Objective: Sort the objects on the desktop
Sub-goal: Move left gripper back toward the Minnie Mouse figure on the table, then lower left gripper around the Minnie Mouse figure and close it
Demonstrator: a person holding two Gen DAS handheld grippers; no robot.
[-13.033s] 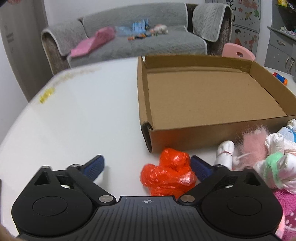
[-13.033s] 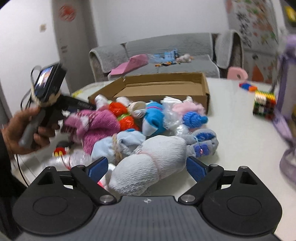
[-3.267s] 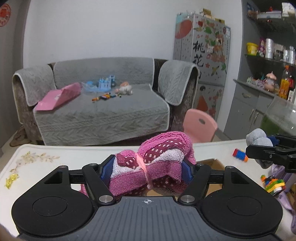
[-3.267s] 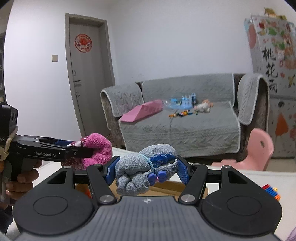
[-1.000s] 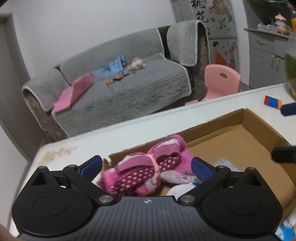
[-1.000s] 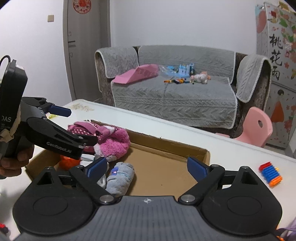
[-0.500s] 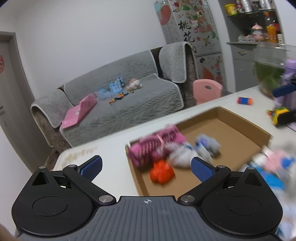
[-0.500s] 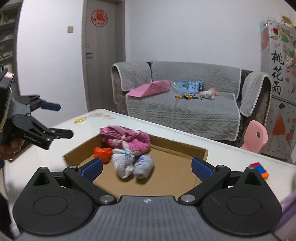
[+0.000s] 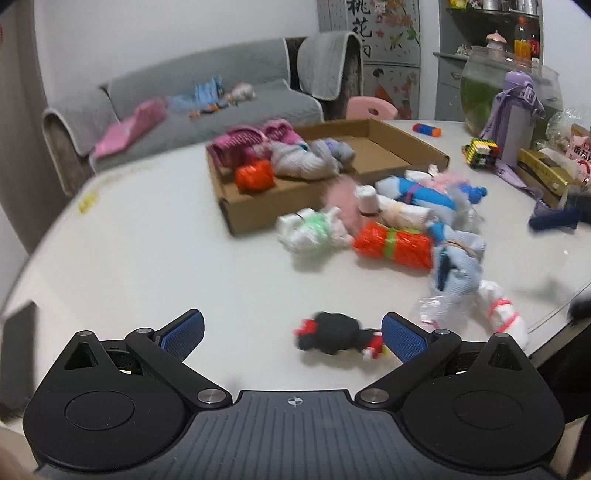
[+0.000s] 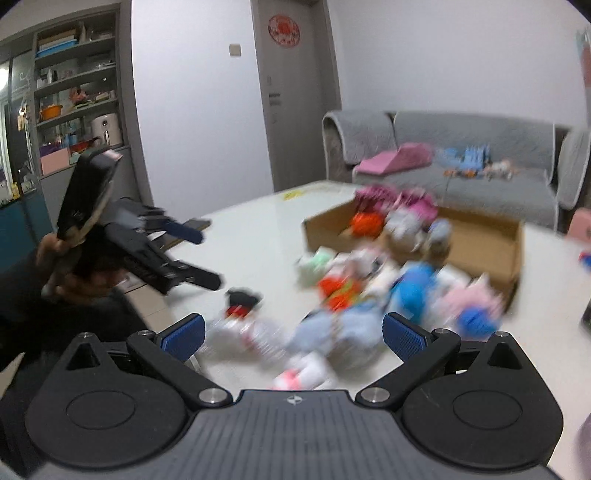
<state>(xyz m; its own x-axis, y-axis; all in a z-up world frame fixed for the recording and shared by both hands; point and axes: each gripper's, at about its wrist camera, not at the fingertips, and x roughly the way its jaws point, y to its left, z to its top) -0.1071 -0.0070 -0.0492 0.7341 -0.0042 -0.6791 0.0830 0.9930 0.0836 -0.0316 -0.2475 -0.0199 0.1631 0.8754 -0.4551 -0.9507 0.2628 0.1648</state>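
White tabletop carries the whole work area, with a grey sofa and a decorated refrigerator behind it.

Nearest, in the left wrist view, the left gripper stands with its blue pads wide apart and nothing clamped. A small black plush toy with red trim lies on the table between the fingertips, closer to the right-hand pad; contact cannot be confirmed.

In the right wrist view, the right gripper is likewise spread to full width and empty. Blurred bundles lie beyond its pads.

Further out, a loose pile of rolled bundles sits on the table just in front of the box: a pale blue bundle, an orange bundle with a green band, a white and green bundle, and a blue and white bundle.

Beyond the pile, the shallow cardboard box holds an orange roll, a grey bundle and a pink bundle, grouped at its left end. The remainder of the box floor is bare.

To the right stand a purple bottle, a brick toy and a glass bowl.

Writing: large black characters are visible on the refrigerator door, partly cropped. A round red emblem is fixed on the door in the right wrist view; its text is too blurred to read.
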